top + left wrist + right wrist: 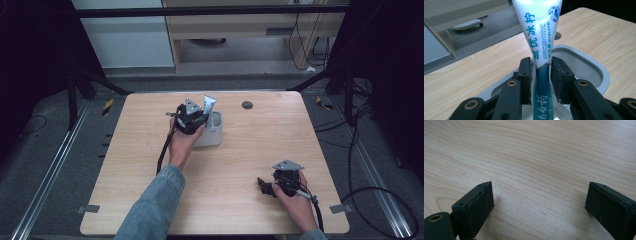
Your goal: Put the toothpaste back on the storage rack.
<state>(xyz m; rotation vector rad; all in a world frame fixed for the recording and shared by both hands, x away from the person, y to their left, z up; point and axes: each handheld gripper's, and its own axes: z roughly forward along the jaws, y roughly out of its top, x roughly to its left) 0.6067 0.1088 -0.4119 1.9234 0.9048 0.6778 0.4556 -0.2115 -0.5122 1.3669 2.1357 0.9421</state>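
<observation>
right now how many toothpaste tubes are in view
1: a white and teal toothpaste tube stands upright in the grey oval holder mid-table, between the left gripper jaws. More could be hidden inside the holder.

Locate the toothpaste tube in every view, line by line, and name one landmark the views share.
High view: the toothpaste tube stands above centre, rising from the grey holder at the left gripper.
Left gripper view: centre, upright between the two black jaws, tube over the holder's rim.
Right gripper view: not in it.
Shared landmark: the wooden table.
</observation>
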